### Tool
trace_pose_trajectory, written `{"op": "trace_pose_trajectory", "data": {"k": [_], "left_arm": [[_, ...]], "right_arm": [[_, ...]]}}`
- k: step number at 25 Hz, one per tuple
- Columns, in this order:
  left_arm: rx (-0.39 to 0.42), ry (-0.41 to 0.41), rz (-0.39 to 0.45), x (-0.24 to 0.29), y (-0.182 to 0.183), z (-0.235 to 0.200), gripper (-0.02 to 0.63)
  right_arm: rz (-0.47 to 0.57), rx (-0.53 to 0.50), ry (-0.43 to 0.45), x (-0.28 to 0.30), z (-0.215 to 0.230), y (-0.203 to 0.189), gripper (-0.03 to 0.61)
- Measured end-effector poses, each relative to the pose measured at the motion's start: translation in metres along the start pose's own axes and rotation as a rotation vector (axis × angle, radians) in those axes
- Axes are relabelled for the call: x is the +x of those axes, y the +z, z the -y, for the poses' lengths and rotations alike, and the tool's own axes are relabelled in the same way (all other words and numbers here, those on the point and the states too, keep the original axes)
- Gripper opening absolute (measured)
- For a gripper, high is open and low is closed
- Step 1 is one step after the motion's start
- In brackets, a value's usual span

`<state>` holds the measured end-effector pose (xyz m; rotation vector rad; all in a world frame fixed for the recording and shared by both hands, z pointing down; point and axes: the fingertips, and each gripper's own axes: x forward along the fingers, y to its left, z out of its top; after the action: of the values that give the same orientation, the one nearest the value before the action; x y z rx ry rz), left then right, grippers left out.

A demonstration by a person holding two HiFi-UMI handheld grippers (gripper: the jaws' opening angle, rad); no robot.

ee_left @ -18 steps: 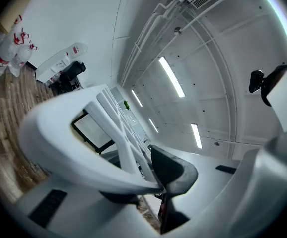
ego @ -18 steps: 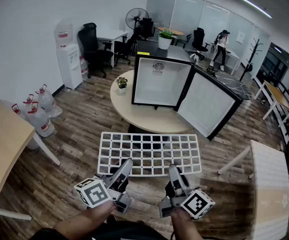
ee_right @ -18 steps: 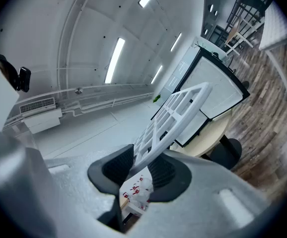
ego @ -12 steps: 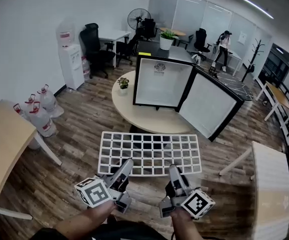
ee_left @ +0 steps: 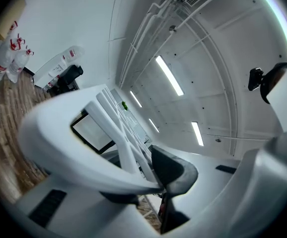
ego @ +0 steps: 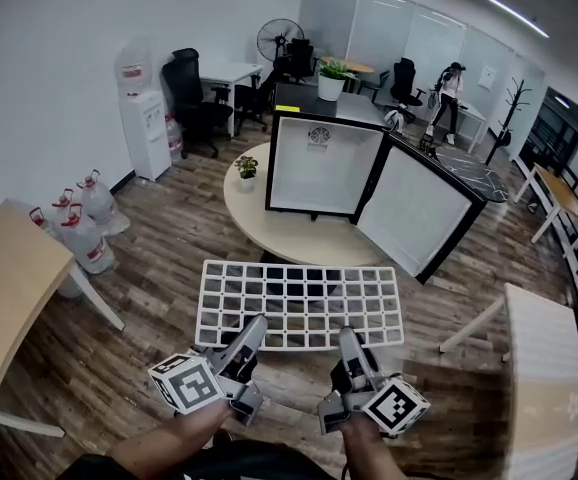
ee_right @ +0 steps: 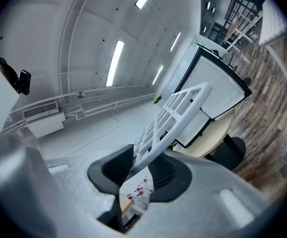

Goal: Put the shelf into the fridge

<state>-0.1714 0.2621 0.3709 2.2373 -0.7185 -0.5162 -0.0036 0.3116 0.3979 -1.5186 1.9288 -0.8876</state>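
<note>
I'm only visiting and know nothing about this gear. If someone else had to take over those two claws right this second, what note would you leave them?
Left claw: shut on the near edge of the white shelf.
Right claw: shut on the same edge, further right.
The shelf is in the air, roughly level, short of the fridge. The fridge stands on the round table with its door swung open.
Done: shelf lifted, door open.
Left: carry the shelf forward, slide it inside the fridge, let go.
</note>
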Motion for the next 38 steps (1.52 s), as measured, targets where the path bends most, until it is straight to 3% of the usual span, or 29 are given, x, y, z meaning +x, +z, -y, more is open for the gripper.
{"op": "trace_pose_trajectory", "data": {"k": [4,22,32,38], "left_arm": [[-0.003,0.0,-0.006,0.005,-0.01,0.006,0.089],[0.027,0.007,0.016,0.036,-0.058,0.041,0.091],[0.025,0.003,-0.018,0.071,-0.058,0.022,0.091],[0.005,-0.026,-0.032,0.106,-0.04,-0.004,0.091]], "right_arm": [[-0.003,-0.009,-0.026,-0.009,0.011,0.007,0.095],[-0.006,-0.025,0.037,-0.042,0.047,0.048,0.097],[-0.005,0.002,0.042,-0.019,0.069,0.059,0.1],[0.026,-0.014,0.105,0.025,0.064,0.073,0.1]]}}
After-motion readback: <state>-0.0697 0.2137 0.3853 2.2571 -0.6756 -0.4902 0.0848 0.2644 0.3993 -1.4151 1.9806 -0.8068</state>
